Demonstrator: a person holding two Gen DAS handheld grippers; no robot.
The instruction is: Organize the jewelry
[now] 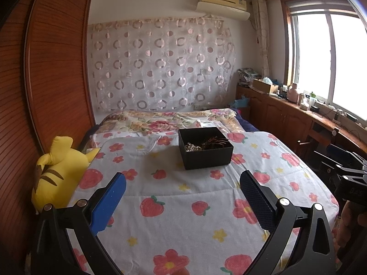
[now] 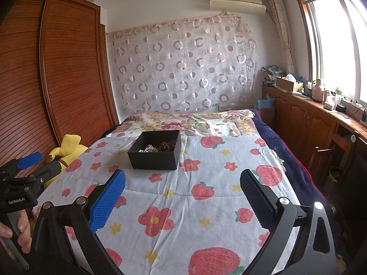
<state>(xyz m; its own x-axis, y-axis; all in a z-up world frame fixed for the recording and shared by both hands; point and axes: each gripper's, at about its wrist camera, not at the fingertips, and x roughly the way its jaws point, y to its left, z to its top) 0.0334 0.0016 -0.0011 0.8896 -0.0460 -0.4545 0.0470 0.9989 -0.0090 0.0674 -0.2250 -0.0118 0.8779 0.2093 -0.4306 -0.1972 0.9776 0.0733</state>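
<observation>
A black open box (image 1: 205, 147) sits on the strawberry-print sheet (image 1: 174, 197) in the middle of the bed. It holds a white pearl string (image 1: 192, 147) and dark reddish beaded jewelry (image 1: 214, 142). The box also shows in the right wrist view (image 2: 155, 149), with pearls (image 2: 149, 149) and dark beads (image 2: 167, 145) inside. My left gripper (image 1: 183, 181) is open and empty, above the sheet and short of the box. My right gripper (image 2: 182, 181) is open and empty, short of the box and to its right.
A yellow plush toy (image 1: 54, 171) lies at the bed's left edge beside a wooden wardrobe (image 1: 45, 80). A folded floral quilt (image 1: 165, 121) lies behind the box. Wooden cabinets (image 2: 309, 123) with clutter run along the right under the window. A wooden chair (image 2: 321, 160) stands there.
</observation>
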